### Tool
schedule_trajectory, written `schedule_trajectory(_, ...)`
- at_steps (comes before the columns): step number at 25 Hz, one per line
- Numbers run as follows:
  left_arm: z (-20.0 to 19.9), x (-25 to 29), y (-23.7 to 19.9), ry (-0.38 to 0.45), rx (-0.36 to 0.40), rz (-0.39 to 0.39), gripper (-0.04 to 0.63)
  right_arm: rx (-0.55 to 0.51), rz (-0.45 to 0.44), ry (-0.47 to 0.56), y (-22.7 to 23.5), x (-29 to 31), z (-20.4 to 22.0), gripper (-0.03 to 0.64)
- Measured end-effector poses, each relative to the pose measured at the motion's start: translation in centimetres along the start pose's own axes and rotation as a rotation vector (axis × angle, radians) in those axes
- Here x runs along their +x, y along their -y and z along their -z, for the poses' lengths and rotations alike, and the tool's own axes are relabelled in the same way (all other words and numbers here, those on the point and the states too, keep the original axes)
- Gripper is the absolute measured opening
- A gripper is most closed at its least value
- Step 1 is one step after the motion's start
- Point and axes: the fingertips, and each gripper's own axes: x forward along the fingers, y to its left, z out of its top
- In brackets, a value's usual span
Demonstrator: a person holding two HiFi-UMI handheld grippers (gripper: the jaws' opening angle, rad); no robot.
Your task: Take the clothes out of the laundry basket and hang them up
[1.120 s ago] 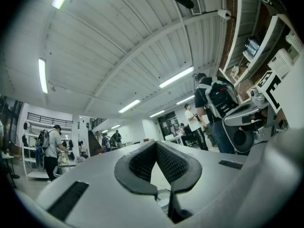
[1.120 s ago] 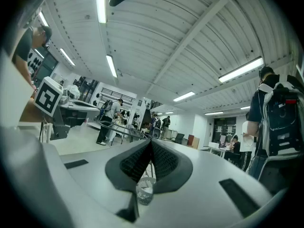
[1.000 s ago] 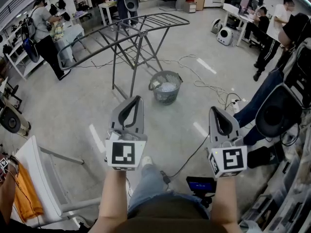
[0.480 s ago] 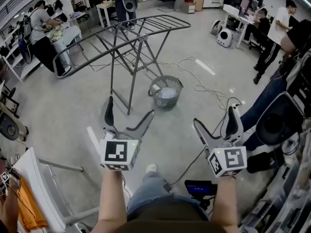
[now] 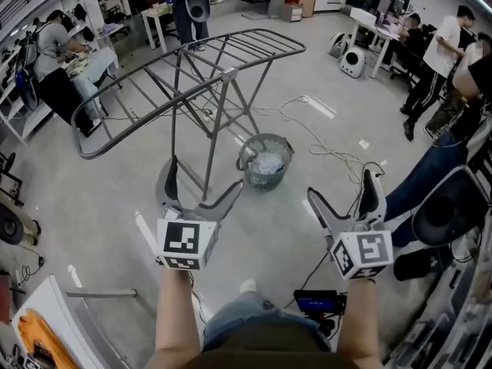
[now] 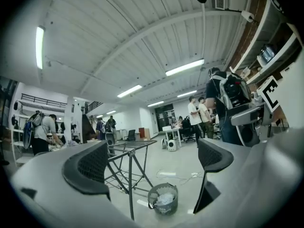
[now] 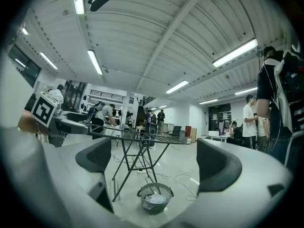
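Since a second ago both pairs of jaws have been opening: left gripper (image 5: 204, 177) and right gripper (image 5: 340, 187) gape wide, holding nothing. On the floor ahead, midway between them, sits the round grey mesh laundry basket (image 5: 254, 177) of white clothes (image 5: 267, 162), beside the grey metal drying rack (image 5: 228, 74).

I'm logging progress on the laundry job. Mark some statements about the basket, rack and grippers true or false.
The laundry basket stands on the floor beside the drying rack's legs. True.
Clothes hang on the drying rack. False: its bars are bare.
The left gripper holds a garment. False: its fingers have just been opening and nothing is between them.
The right gripper is open and empty. True; its fingers have just been opening too.
The laundry basket is empty. False: light cloth lies in it.
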Motion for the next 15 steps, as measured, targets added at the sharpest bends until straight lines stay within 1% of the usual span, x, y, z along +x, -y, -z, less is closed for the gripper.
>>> schedule_trajectory(2, 0.4, 1.0, -1.9, -0.004, -0.023, 0.010, 0.568, -0.023, 0.024, -0.011, -0.4, 1.7, -0.2, 0.538)
schedule_trajectory(4, 0.7, 1.8, -3.4, -0.001, -0.049, 0.001, 0.568, -0.064, 0.036, -0.032, -0.6, 3.0, -0.1, 0.538)
schedule_trajectory(7, 1.4, 2.6, -5.0, -0.010, -0.046, -0.029, 0.568, -0.108, 0.033, -0.071, -0.9, 4.5, 0.6, 0.537)
schedule_trajectory(10, 2.2, 2.9, -6.2, -0.016, -0.044, -0.052, 0.568, -0.106, 0.029, -0.080, -1.2, 5.6, 1.0, 0.537)
schedule_trajectory(13, 2.9, 3.5, -7.3, -0.022, -0.066, -0.059, 0.568, -0.088, 0.024, -0.084, -1.5, 6.7, 1.3, 0.537)
schedule_trajectory(15, 3.3, 4.3, -8.0, -0.024, -0.086, -0.061, 0.568, -0.098, 0.018, -0.095, -1.6, 7.5, 1.7, 0.537)
